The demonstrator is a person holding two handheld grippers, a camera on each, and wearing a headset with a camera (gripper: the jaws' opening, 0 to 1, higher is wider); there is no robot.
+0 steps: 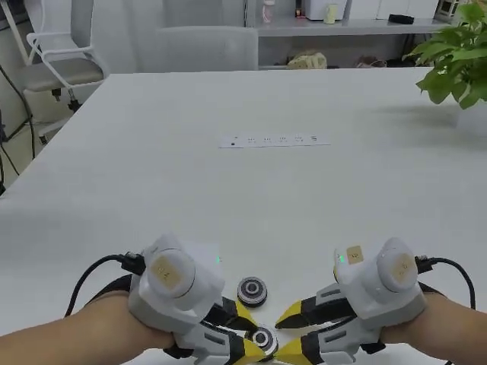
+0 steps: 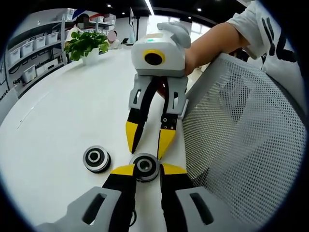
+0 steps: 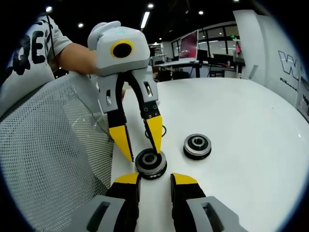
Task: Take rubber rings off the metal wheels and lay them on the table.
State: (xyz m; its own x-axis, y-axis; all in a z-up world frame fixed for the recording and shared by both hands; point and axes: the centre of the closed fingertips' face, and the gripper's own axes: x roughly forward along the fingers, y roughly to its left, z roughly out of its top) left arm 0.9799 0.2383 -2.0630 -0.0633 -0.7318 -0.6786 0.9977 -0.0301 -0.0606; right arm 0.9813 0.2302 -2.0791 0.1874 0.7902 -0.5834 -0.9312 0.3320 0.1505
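Two metal wheels with black rubber rings lie near the front edge of the white table [image 1: 228, 198]. My left gripper [image 1: 255, 334] [image 2: 147, 170] is shut on the nearer wheel [image 1: 264, 340] [image 2: 146, 166] [image 3: 151, 163], its yellow tips pressing the wheel's sides. Opposite it, my right gripper [image 1: 288, 334] [image 3: 155, 179] stands open, its tips just short of the same wheel. The second wheel [image 1: 252, 290] [image 2: 96, 158] [image 3: 197, 145] sits free on the table a little farther out. In the left gripper view the right gripper [image 2: 148, 142] points down at the held wheel.
A flush socket strip [image 1: 274, 141] sits in the table's middle. At the far right corner is a green plant [image 1: 456, 61]. A white chair [image 1: 65, 61] stands beyond the far left edge. A mesh chair back [image 2: 241, 145] [image 3: 48, 159] is close behind the grippers.
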